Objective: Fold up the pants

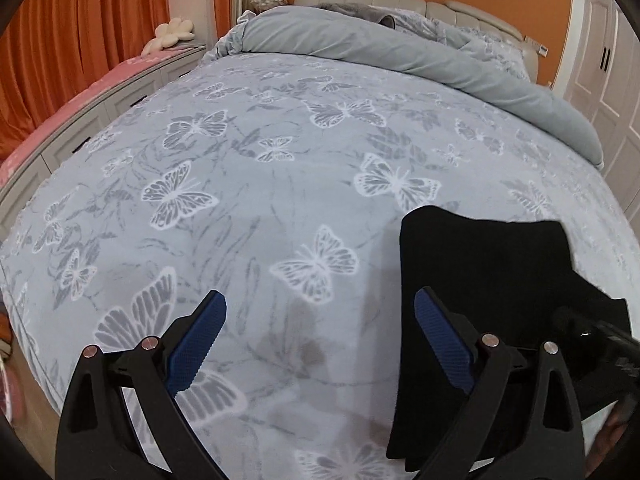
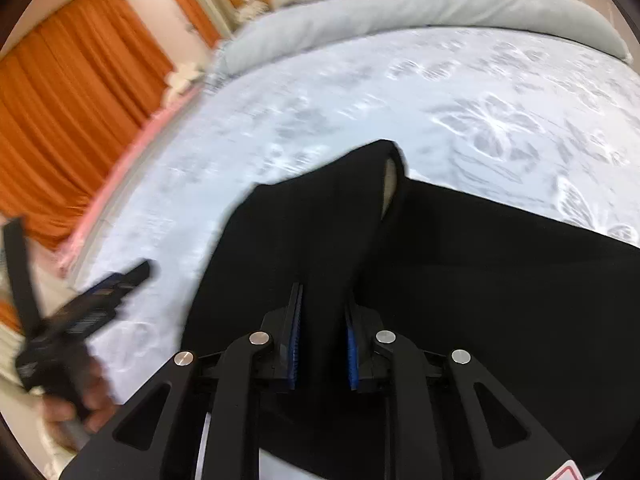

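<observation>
The black pants (image 1: 480, 264) lie on the butterfly-print bed cover (image 1: 260, 200), at the right of the left wrist view. My left gripper (image 1: 320, 340) is open and empty above the cover, its right finger just over the pants' left edge. In the right wrist view my right gripper (image 2: 322, 336) is shut on a raised fold of the pants (image 2: 320, 220), which drape up between the blue pads (image 2: 295, 344). The rest of the pants (image 2: 500, 280) spread to the right. The left gripper (image 2: 80, 320) shows blurred at the left there.
A rolled grey duvet (image 1: 400, 48) lies across the head of the bed. A pink-topped bench (image 1: 80, 100) and orange curtains (image 1: 80, 32) stand to the left. White wardrobe doors (image 1: 604, 64) are on the right.
</observation>
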Motion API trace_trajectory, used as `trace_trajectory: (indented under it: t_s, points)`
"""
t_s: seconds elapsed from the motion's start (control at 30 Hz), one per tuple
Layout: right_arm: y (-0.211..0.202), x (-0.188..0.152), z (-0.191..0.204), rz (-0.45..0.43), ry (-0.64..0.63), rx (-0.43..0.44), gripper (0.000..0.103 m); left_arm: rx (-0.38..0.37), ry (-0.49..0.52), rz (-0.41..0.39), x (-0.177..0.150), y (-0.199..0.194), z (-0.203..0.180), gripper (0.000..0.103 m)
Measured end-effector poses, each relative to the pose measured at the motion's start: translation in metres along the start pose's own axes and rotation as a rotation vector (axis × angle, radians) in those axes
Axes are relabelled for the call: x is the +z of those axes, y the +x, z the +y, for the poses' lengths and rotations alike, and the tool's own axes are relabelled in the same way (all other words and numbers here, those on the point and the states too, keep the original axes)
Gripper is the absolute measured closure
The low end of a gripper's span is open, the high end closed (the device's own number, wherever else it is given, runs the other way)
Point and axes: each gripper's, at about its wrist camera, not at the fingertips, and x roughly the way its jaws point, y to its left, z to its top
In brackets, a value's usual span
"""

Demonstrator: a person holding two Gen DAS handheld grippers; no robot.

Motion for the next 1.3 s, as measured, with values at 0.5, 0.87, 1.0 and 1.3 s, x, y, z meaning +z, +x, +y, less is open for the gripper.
trace_trajectory:
  t_s: [0.5, 0.87, 1.0, 1.3]
  points:
    - [-0.016, 0.005, 0.022, -0.039, -0.099, 0.027, 0.088, -0.008, 0.002, -0.018, -0.002, -0.009, -0.009, 0.01]
    - [-0.103, -0.037, -0.151, 0.013, 0.178, -0.296, 0.087, -0.127, 0.048, -0.023, -0.004, -0.02, -0.028, 0.009]
    - [-0.111, -0.041, -0.162, -0.031, 0.2, -0.182, 0.086, -0.154, 0.107, -0.017, -0.013, -0.021, -0.054, 0.009]
    - [-0.137, -0.045, -0.15, -0.095, 0.137, -0.22, 0.079, -0.191, 0.172, 0.004, -0.031, -0.023, -0.085, 0.009]
